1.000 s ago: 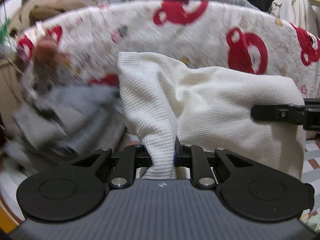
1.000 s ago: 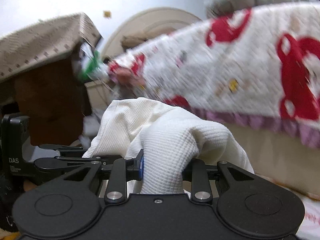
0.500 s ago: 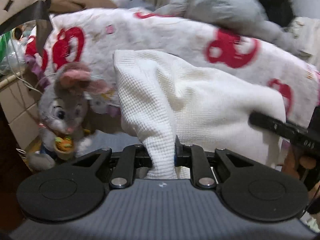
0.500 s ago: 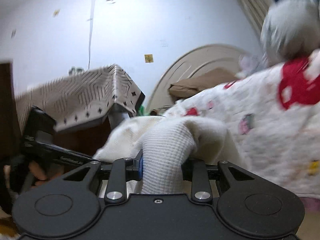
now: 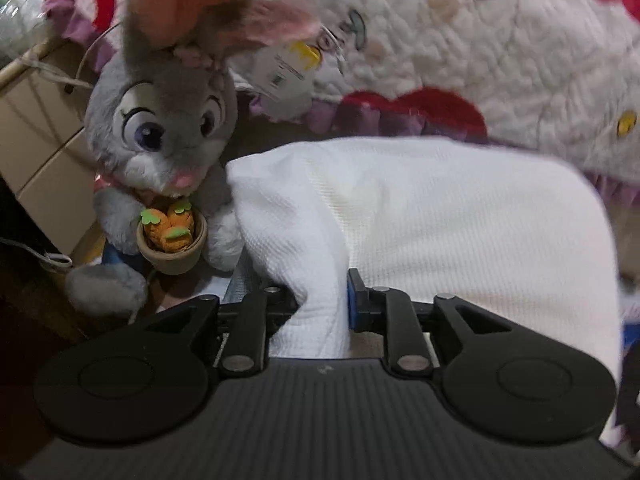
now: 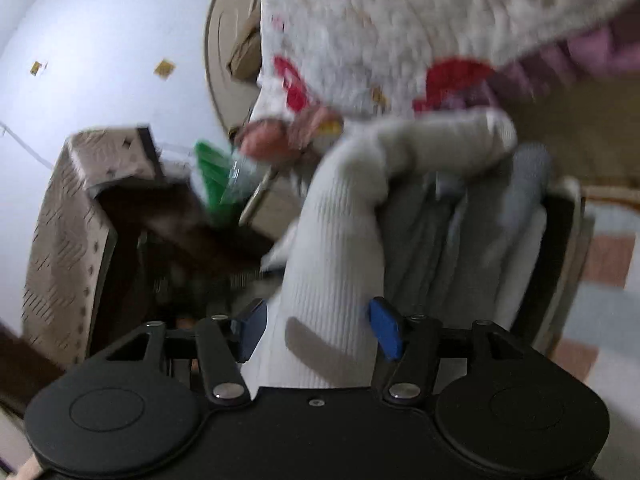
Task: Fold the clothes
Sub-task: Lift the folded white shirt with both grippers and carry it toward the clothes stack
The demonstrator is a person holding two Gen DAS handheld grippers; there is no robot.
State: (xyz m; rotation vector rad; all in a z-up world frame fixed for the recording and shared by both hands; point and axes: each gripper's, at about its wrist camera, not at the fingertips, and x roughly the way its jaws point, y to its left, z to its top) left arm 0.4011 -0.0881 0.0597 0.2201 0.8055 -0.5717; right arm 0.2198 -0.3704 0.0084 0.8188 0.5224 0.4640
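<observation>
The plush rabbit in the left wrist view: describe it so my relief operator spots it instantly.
Find the white quilt with red prints. Below its purple frill, left of the white waffle-knit garment, sits the plush rabbit. It is the only grey furry thing, with pink ears and a small pot of carrots.

We lose the plush rabbit's (image 5: 160,128) ear tips past the top edge. The white waffle cloth (image 5: 440,216) hides the left gripper's (image 5: 320,308) pads. Right wrist view is motion-smeared: quilt (image 6: 360,32) print and green item (image 6: 216,176) unreadable.
</observation>
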